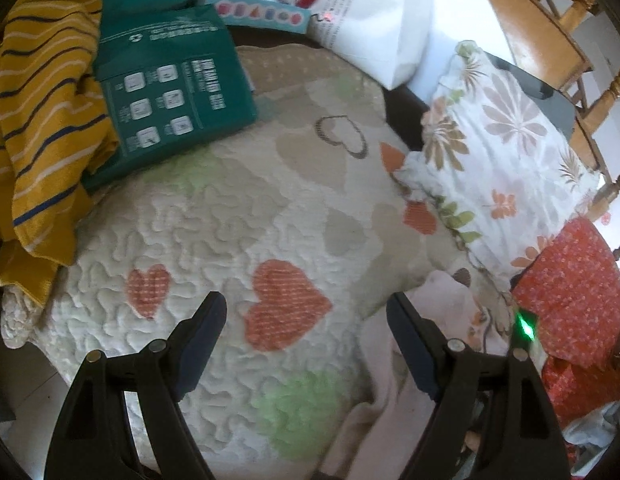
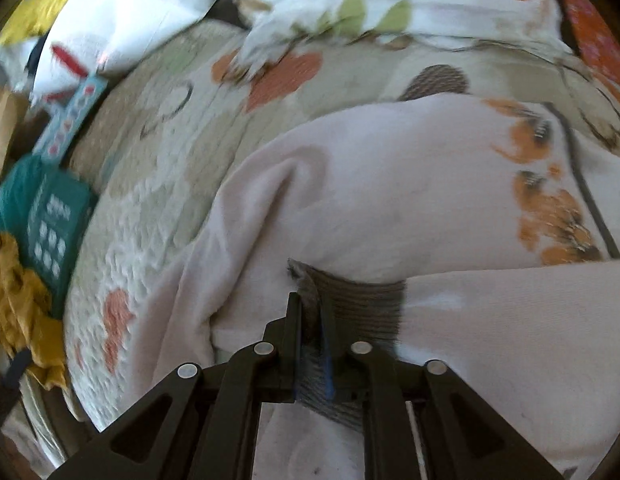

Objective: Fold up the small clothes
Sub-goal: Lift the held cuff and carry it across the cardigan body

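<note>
Pale pink garment on the heart quilt

The pale pink garment (image 2: 390, 184) lies crumpled on the quilt (image 1: 213, 220); it has orange prints and a grey ribbed cuff (image 2: 362, 296). The right gripper (image 2: 310, 320) pinches this cuff between nearly closed fingers. The left gripper (image 1: 305, 320) hangs above the quilt, fingers wide apart and empty.

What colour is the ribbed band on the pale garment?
Grey ribbed band on the pale pink garment; clearest in the right wrist view.
</note>
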`<act>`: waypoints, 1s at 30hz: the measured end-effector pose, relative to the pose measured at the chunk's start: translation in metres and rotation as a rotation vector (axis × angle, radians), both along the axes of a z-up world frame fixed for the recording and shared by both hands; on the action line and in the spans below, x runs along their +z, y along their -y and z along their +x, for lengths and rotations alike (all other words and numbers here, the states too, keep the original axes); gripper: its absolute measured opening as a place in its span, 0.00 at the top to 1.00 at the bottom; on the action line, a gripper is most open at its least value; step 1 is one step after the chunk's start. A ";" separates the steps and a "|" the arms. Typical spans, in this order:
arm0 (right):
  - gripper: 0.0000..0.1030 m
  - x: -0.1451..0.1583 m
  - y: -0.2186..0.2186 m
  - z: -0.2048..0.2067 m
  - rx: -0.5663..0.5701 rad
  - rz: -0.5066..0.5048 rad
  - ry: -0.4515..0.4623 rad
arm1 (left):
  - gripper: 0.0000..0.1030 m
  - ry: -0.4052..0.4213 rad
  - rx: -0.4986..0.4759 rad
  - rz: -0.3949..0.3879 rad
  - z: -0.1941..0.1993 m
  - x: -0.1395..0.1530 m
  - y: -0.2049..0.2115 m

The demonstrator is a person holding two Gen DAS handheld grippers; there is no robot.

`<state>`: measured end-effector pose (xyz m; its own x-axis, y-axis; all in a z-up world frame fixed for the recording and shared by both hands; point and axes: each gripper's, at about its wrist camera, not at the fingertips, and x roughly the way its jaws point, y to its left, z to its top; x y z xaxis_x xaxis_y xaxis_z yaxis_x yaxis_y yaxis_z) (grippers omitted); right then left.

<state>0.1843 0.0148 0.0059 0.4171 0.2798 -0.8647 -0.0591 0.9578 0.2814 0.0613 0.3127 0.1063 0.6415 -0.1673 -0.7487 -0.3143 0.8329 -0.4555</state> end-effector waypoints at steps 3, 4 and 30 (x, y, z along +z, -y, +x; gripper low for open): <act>0.82 0.021 0.001 -0.023 0.029 0.034 0.054 | 0.21 -0.001 0.016 0.007 -0.004 -0.002 -0.010; 0.80 0.028 -0.001 -0.035 0.050 0.048 0.069 | 0.21 -0.002 0.022 0.011 -0.005 -0.002 -0.013; 0.92 0.210 0.044 -0.222 0.202 0.048 0.388 | 0.21 -0.016 -0.023 -0.055 -0.006 -0.012 0.010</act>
